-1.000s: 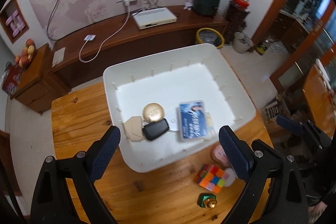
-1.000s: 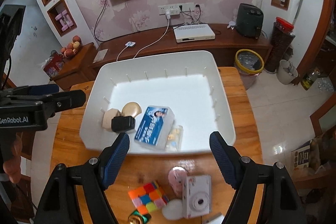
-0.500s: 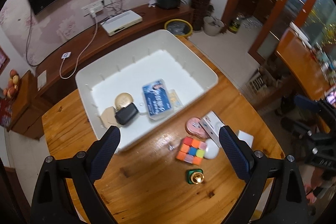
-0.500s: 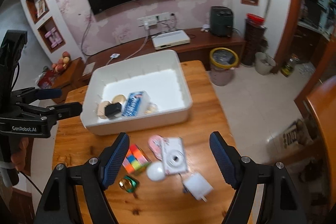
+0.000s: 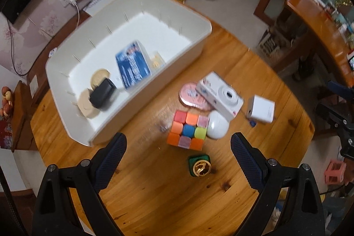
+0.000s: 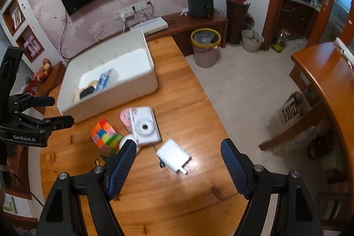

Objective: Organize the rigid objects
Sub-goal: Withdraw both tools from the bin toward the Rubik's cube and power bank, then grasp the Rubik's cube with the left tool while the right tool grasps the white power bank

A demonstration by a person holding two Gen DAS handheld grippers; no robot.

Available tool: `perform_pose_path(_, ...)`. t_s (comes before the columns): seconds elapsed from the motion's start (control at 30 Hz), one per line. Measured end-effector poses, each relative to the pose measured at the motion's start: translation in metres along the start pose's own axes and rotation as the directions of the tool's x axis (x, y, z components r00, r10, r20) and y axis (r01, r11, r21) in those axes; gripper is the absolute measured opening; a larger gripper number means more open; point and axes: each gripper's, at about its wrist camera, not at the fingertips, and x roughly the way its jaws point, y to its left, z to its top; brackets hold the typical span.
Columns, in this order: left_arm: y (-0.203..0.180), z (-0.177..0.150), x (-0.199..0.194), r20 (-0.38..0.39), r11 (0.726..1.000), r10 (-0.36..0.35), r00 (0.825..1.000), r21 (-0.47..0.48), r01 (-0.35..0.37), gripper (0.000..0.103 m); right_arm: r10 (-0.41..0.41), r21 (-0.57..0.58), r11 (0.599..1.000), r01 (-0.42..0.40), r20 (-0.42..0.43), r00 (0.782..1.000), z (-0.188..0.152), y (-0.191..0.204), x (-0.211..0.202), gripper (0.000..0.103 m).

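The left gripper (image 5: 178,147) hangs with its jaws apart and empty over the green-and-gold trinket (image 5: 199,165) and the colour cube (image 5: 188,129); the right gripper (image 6: 178,160), likewise spread and empty, frames the white charger (image 6: 173,155) — best to centre each on one item (the camera (image 6: 145,125) crowds the cube), then lift clear into the white bin (image 6: 110,98) beyond.

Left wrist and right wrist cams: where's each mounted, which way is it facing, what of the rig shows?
Left wrist: on the left gripper, looking steeply down at the cube, green cap and white bin; own open fingers show.
Right wrist: on the right gripper, angled down at the white charger; own open fingers show, left gripper at frame left.
Shared: bin, cube, camera, charger, wooden table.
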Motion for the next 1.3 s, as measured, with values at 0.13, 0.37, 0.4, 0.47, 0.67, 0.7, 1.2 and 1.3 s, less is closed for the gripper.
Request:
perform_pose_path(0.13, -0.005, -0.003, 0.026, -0.058, 1.0, 0.013, 0.998, 0.006, -0.013, 0.096, -0.019, -0.016, 1.0, 0.019, -0.051, 0.999, -0.014, -0.003, 0.021, 0.079)
perform_pose_path(0.37, -0.01, 0.004, 0.06, -0.124, 0.999, 0.028, 0.992, 0.028, -0.025, 0.096, 0.038, 0.133, 0.991, -0.016, -0.161, 0.986, -0.032, -0.014, 0.063, 0.079)
perform_pose_path(0.4, -0.011, 0.005, 0.063, -0.129, 0.999, 0.03, 0.991, 0.032, -0.026, 0.096, 0.044, 0.159, 0.987, -0.017, -0.17, 0.984, -0.033, -0.014, 0.068, 0.079)
perform_pose_path(0.47, -0.015, 0.007, 0.071, -0.141, 0.998, 0.033, 0.989, 0.053, -0.026, 0.096, 0.067, 0.239, 0.971, -0.02, -0.19, 0.98, -0.034, -0.015, 0.079, 0.079)
perform_pose_path(0.67, -0.024, 0.008, 0.087, -0.17, 0.994, 0.052, 0.984, 0.104, -0.034, 0.096, 0.086, 0.482, 0.876, 0.037, -0.23, 0.969, -0.028, -0.021, 0.108, 0.079)
perform_pose_path(0.7, -0.023, 0.009, 0.089, -0.174, 0.994, 0.052, 0.983, 0.106, -0.033, 0.096, 0.084, 0.506, 0.861, 0.049, -0.237, 0.968, -0.026, -0.022, 0.111, 0.079)
perform_pose_path(1.2, -0.023, 0.007, 0.106, -0.207, 0.99, 0.054, 0.977, 0.135, -0.026, 0.095, -0.013, 0.553, 0.787, 0.273, -0.429, 0.903, -0.013, -0.01, 0.154, 0.07)
perform_pose_path(1.3, -0.023, 0.011, 0.107, -0.209, 0.99, 0.053, 0.976, 0.137, -0.024, 0.095, -0.024, 0.535, 0.795, 0.284, -0.44, 0.897, -0.012, -0.007, 0.158, 0.062)
